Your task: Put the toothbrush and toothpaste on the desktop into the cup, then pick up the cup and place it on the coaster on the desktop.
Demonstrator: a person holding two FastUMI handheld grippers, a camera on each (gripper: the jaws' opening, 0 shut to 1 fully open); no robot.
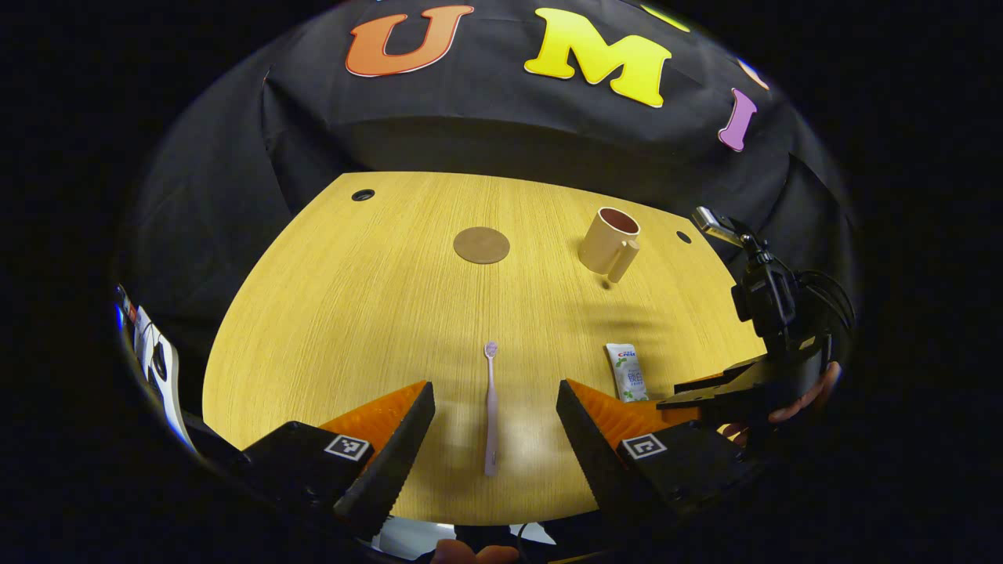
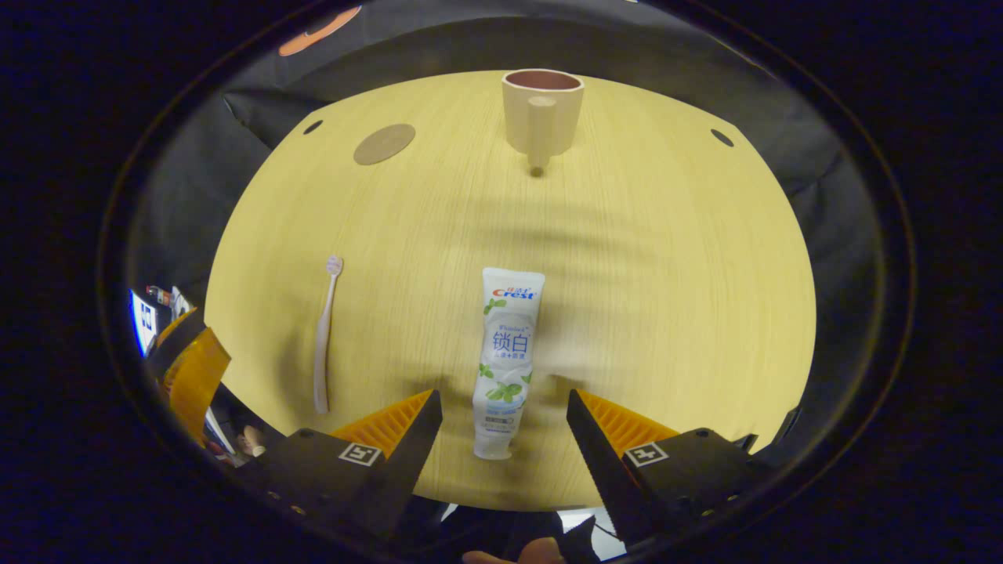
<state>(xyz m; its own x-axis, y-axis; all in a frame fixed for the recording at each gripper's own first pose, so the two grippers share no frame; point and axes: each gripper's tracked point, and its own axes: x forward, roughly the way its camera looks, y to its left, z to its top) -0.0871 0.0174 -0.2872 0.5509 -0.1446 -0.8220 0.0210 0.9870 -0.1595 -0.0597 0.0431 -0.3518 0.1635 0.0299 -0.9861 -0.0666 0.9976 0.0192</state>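
We are hovering over the slim pale pink plastic toothbrush (image 1: 491, 407), which is lying flat on the yellow wood-grain desktop (image 1: 353, 313) with its bristle head pointing away from us, and the left gripper (image 1: 495, 419) is standing spread wide with the handle lined up between its fingers, neither one touching it. Just beside it, the white squeezable toothpaste tube (image 2: 505, 360) is lying flat as well, and the right gripper (image 2: 505, 427) is likewise gaping open astride the tube's near end, apart from it. Farther off, the beige ceramic cup (image 2: 542, 110) is sitting upright with its handle turned toward the right gripper, and the round brown coaster (image 1: 481, 244) is resting well apart from it to the left. We are judging the risks as these: the thin toothbrush is hugging the wood, so fingers closing too high may be skating over it or flicking it sideways; the soft tube may be buckling or slipping if pinched near its end (a grip nearer the middle looks safer); and both hands are working close together, so they may be colliding, or nudging the cup over when dropping things in.
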